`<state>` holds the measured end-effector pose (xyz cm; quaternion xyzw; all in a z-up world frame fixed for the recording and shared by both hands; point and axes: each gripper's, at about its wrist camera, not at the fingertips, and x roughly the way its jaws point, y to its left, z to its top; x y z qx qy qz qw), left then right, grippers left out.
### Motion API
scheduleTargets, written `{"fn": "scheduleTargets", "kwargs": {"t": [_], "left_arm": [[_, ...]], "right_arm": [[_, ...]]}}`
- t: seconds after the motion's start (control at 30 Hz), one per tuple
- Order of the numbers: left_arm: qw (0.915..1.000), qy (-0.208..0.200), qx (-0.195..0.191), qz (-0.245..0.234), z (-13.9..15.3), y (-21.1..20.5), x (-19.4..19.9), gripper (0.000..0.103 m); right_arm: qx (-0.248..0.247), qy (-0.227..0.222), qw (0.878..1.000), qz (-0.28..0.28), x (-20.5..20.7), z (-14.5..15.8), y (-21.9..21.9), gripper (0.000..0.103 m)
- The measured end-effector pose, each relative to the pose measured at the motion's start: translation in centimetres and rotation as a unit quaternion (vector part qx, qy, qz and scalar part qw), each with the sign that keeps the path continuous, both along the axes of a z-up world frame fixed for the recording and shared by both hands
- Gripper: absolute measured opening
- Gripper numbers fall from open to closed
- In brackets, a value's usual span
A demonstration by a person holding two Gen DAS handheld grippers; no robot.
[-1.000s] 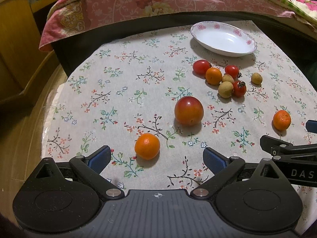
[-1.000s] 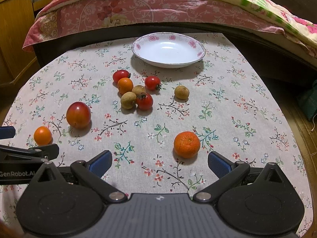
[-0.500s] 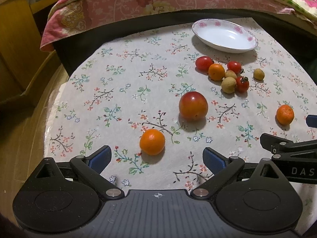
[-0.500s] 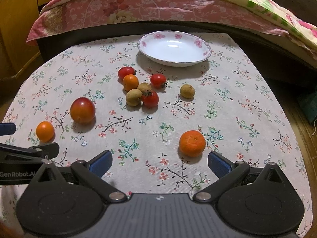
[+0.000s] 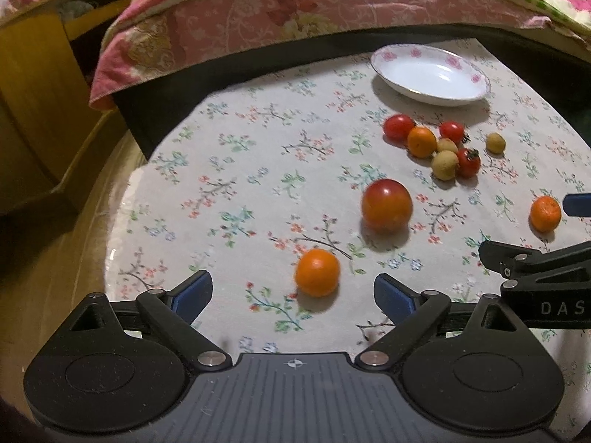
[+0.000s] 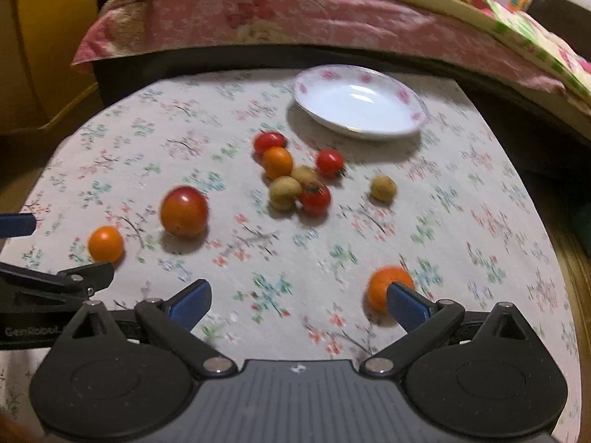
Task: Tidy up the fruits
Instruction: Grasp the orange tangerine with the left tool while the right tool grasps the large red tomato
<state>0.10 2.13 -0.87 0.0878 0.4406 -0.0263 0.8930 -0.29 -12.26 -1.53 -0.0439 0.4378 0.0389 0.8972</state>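
Note:
A white flowered dish point(image 5: 432, 74) point(image 6: 360, 101) stands empty at the far side of the table. Loose fruit lies on the floral cloth: a small orange point(image 5: 317, 272) point(image 6: 106, 244) just ahead of my open, empty left gripper point(image 5: 293, 295); a large red-orange tomato point(image 5: 386, 205) point(image 6: 184, 211); a cluster of cherry tomatoes, an orange and tan fruits point(image 5: 439, 147) point(image 6: 295, 175); a lone tan fruit point(image 6: 383, 187). A mandarin point(image 6: 386, 291) point(image 5: 545, 213) sits by the right finger of my open, empty right gripper point(image 6: 299, 301).
A bed with a pink quilt point(image 5: 295, 11) runs along the table's far edge. A wooden cabinet point(image 5: 33, 85) stands at the left. The round table's edge point(image 5: 114, 221) drops off to the floor on the left.
Both grippers have swung leftward and both views shift. The small orange now sits nearer the left gripper's middle. The mandarin has slid behind the right gripper's right finger. No fruit moved.

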Motion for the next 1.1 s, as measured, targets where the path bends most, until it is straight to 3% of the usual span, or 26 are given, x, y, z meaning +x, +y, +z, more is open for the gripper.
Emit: {"fn": "scheduleTargets", "kwargs": {"t": [0.27, 0.4, 0.53, 0.6, 0.67, 0.83, 0.97, 1.1], "left_arm": [[0.9997, -0.002, -0.023, -0.013, 0.2, 1.6, 0.0, 0.102], [0.9993, -0.005, -0.006, -0.037, 0.1, 1.2, -0.3, 0.1], [0.9984, -0.004, -0.012, -0.055, 0.1, 1.0, -0.2, 0.096], [0.9983, 0.0, -0.016, -0.056, -0.1, 1.2, 0.0, 0.091], [0.9983, 0.004, -0.016, -0.055, -0.4, 1.4, 0.2, 0.083], [0.9977, 0.02, -0.041, -0.05, -0.7, 1.4, 1.2, 0.07], [0.997, 0.024, -0.039, -0.063, -0.8, 0.8, 1.3, 0.066], [0.9962, 0.032, -0.035, -0.073, -1.1, 0.2, 1.5, 0.054]], "right_arm": [[0.022, -0.01, 0.999, 0.047, 2.3, 0.6, 1.6, 0.095], [0.023, -0.023, 0.995, 0.096, 3.1, 0.7, 3.3, 0.094], [0.021, -0.023, 0.99, 0.136, 4.3, 0.2, 5.0, 0.085], [0.023, -0.015, 0.989, 0.144, 5.2, -0.3, 5.4, 0.079], [0.029, -0.001, 0.988, 0.149, 6.0, -0.9, 5.5, 0.062], [0.074, 0.046, 0.985, 0.146, 7.7, -2.4, 5.3, 0.041], [0.07, 0.05, 0.985, 0.152, 7.9, -2.5, 5.6, 0.04], [0.081, 0.051, 0.985, 0.14, 8.0, -1.8, 5.1, 0.039]]}}
